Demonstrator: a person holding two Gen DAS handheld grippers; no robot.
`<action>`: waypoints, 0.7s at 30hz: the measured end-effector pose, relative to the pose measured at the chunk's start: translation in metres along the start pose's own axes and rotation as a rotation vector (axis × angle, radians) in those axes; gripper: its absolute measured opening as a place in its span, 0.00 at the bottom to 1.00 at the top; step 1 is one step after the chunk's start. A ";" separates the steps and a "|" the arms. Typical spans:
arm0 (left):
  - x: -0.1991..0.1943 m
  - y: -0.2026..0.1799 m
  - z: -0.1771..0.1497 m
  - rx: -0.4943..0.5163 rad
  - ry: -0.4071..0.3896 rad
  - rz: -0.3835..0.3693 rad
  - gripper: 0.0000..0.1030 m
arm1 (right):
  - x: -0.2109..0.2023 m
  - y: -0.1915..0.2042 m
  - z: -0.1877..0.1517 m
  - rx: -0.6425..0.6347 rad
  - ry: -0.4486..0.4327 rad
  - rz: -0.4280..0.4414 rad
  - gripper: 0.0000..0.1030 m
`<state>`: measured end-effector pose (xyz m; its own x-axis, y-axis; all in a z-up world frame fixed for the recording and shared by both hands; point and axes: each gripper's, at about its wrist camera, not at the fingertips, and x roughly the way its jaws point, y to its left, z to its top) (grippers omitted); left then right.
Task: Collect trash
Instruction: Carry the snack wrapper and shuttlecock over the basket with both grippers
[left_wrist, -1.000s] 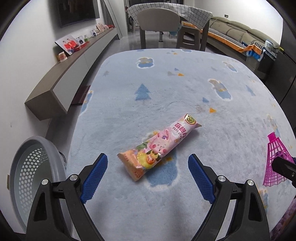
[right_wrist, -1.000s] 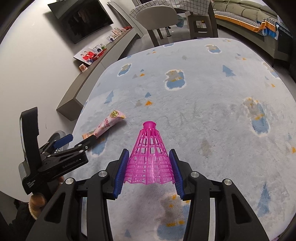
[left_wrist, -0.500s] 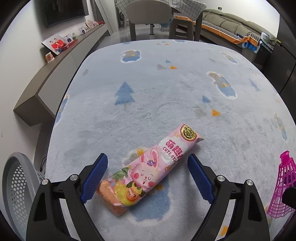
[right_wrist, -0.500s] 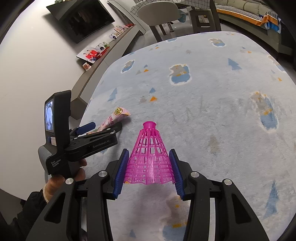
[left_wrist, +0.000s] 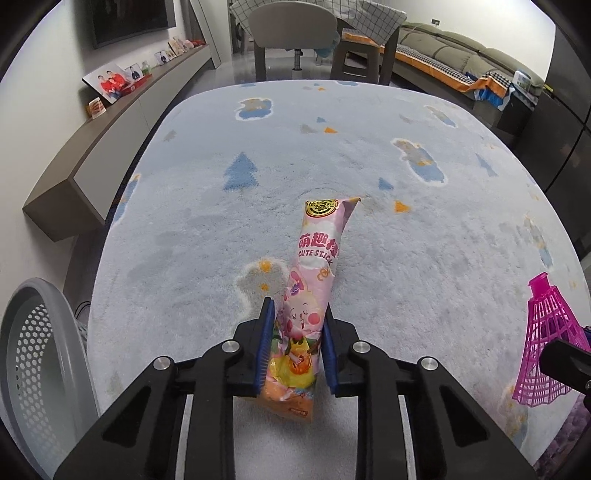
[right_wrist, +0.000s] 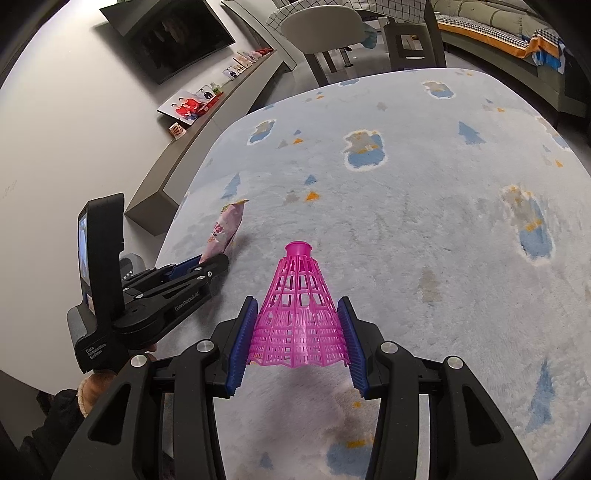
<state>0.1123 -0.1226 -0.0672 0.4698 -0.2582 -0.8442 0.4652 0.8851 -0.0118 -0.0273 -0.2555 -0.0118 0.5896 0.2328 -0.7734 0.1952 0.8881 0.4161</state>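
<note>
My left gripper (left_wrist: 295, 325) is shut on a pink snack wrapper (left_wrist: 314, 280) printed with a rabbit, gripping its lower half; the wrapper's top end points away, lifted off the pale blue rug (left_wrist: 332, 155). The wrapper also shows in the right wrist view (right_wrist: 225, 230), held by the left gripper (right_wrist: 210, 260). My right gripper (right_wrist: 297, 332) is shut on a pink plastic shuttlecock (right_wrist: 297, 314), cork end forward, above the rug (right_wrist: 424, 206). The shuttlecock also shows in the left wrist view (left_wrist: 546, 332).
A grey perforated bin (left_wrist: 37, 358) stands at the lower left, off the rug's edge. A low grey shelf (left_wrist: 99, 147) with photos runs along the left wall. A chair (left_wrist: 291, 37), a table and a sofa (left_wrist: 461, 55) stand beyond the rug.
My left gripper has moved down over the wrapper, shut on it and lifted it so it points forward. My right gripper still holds the shuttlecock.
</note>
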 end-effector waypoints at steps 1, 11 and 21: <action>-0.005 0.002 -0.002 -0.008 -0.006 0.001 0.23 | -0.001 0.000 0.000 -0.003 -0.002 0.000 0.42; -0.058 0.020 -0.024 -0.067 -0.059 0.025 0.23 | -0.006 0.027 -0.005 -0.072 0.000 0.022 0.42; -0.118 0.067 -0.059 -0.141 -0.114 0.104 0.23 | -0.015 0.086 -0.012 -0.189 -0.018 0.047 0.42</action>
<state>0.0442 -0.0097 0.0000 0.5951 -0.1979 -0.7789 0.3040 0.9526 -0.0097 -0.0286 -0.1776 0.0300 0.6091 0.2696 -0.7459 0.0174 0.9357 0.3524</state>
